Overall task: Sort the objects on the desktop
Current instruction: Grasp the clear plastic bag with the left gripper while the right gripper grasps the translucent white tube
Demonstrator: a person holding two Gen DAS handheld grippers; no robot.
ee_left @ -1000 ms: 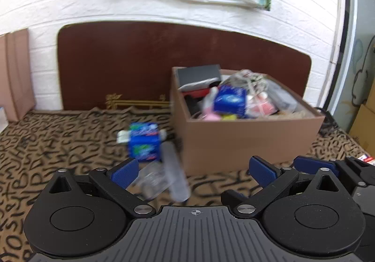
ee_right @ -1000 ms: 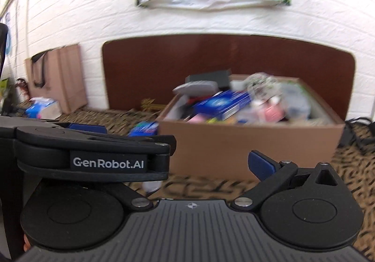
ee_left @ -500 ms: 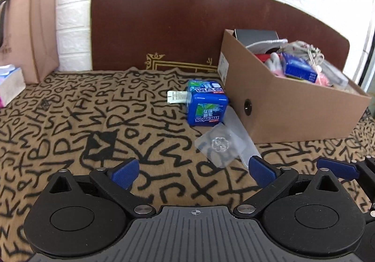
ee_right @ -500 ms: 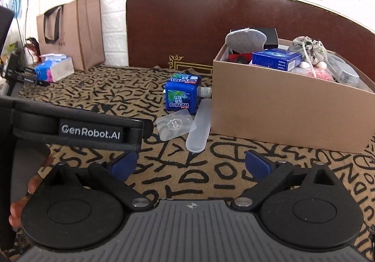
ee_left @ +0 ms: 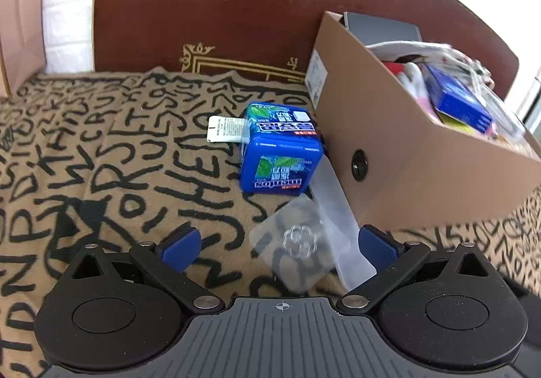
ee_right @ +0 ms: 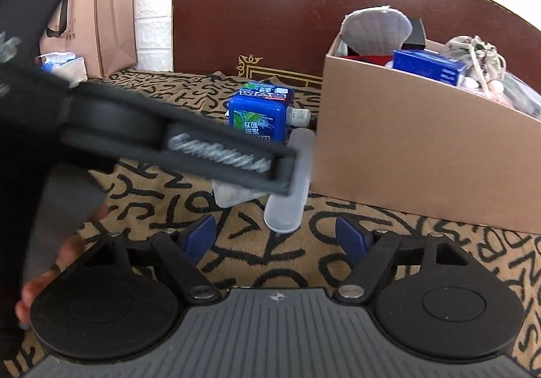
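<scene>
While both grippers hang low over the patterned cloth (ee_left: pixel 101 148), I log the step as approach: nothing picked yet, three items left outside the box (ee_left: pixel 422 168).

Left gripper (ee_left: pixel 279 251): jaws wide, empty, straddling a clear flat packet (ee_left: pixel 294 242) with a small flower-shaped piece inside, and the near end of a frosted case (ee_left: pixel 338 226).

Right gripper (ee_right: pixel 275 236): jaws wide, empty, the case (ee_right: pixel 290 188) just ahead. The left tool crosses this view; its white lettering is blurred, unreadable.

Next, touching the case: a blue Mentos tub (ee_left: pixel 280 151), brand printed upside-down to me, Chinese text on the lid. A white label (ee_left: pixel 225 129) sticks out behind it, print too small.

Farthest: the box, already crowded, a sticker on its end.

Next move, I judge: close on the packet edgewise, since it lies flat and thin, then lift to the box.
</scene>
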